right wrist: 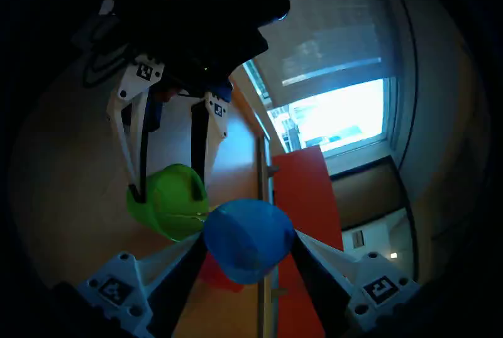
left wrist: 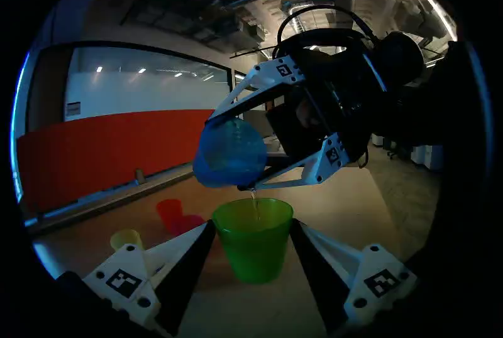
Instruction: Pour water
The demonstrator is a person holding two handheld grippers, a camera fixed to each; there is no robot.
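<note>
Grip nearest the lens in left gripper view: left claw [left wrist: 253,232] pressed on both sides of upright green cup [left wrist: 253,256]. Just above its rim, blue cup [left wrist: 227,159], tipped over, pinched between both fingers of right claw [left wrist: 231,149]; thin thread of water [left wrist: 254,201] from blue lip into green cup. Farther back on counter [left wrist: 339,212], yellow cup [left wrist: 126,237] and red cup [left wrist: 170,211], then red wall panel [left wrist: 107,149]. Added by right gripper view: blue cup's base close up, bright window [right wrist: 342,115] far off.
</note>
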